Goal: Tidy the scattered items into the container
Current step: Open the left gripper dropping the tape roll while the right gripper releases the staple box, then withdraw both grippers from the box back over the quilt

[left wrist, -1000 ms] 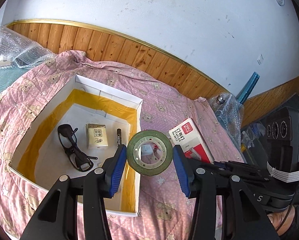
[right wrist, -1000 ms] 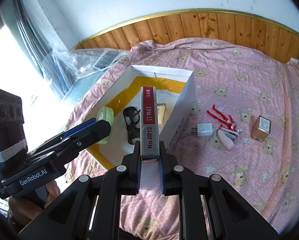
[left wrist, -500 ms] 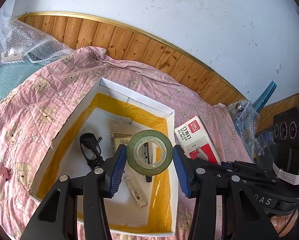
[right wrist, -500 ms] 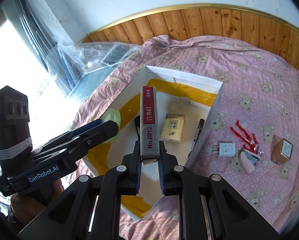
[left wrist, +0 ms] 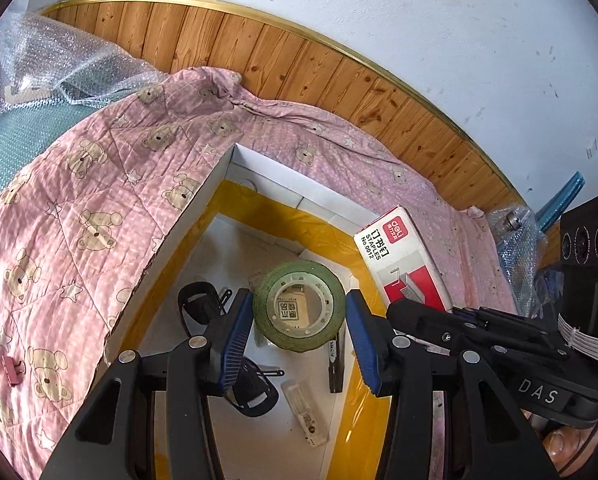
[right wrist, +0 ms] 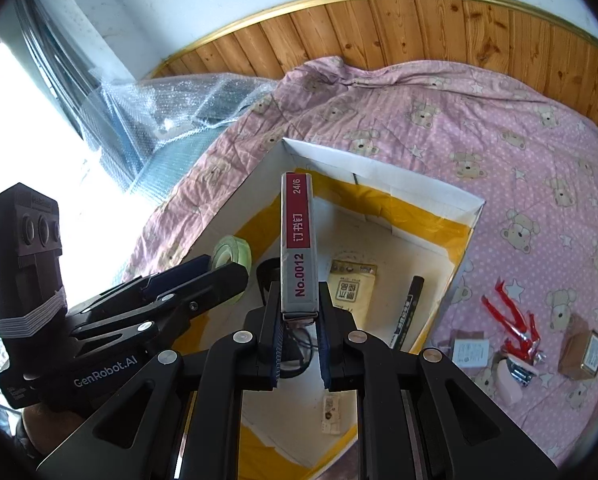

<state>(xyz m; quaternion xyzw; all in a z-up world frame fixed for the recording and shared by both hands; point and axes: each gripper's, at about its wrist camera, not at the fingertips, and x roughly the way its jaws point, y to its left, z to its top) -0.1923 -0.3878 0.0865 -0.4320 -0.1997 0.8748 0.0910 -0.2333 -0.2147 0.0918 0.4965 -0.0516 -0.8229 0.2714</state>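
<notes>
Both grippers hang over the open white cardboard box (left wrist: pixel 219 184) with its yellow-taped inner walls, each one loaded. The left gripper (left wrist: pixel 299 336) has its blue pads clamped on a green tape roll (left wrist: pixel 299 306), held on edge above the box floor. The right gripper (right wrist: pixel 299 336) pinches the near end of a staples box (right wrist: pixel 297 240), which juts forward over the opening; a small gap shows on the right pad side, so that hold looks light.

Down inside lie black sunglasses (left wrist: pixel 203 304), a tan packet (right wrist: pixel 349 292), a black marker (right wrist: pixel 407 312) and a small white item (left wrist: pixel 305 412).

My read: this is the release step. Best to bring each load low and over bare floor, clear of the sunglasses, and part the jaws one gripper at a time so the two tools don't bump.

Still out on the pink bear quilt (right wrist: pixel 519 152): red pliers (right wrist: pixel 511 320), a pink stapler (right wrist: pixel 513 376), a white plug (right wrist: pixel 469 350), a brown carton (right wrist: pixel 583 354), and a pink binder clip (left wrist: pixel 13 368).
</notes>
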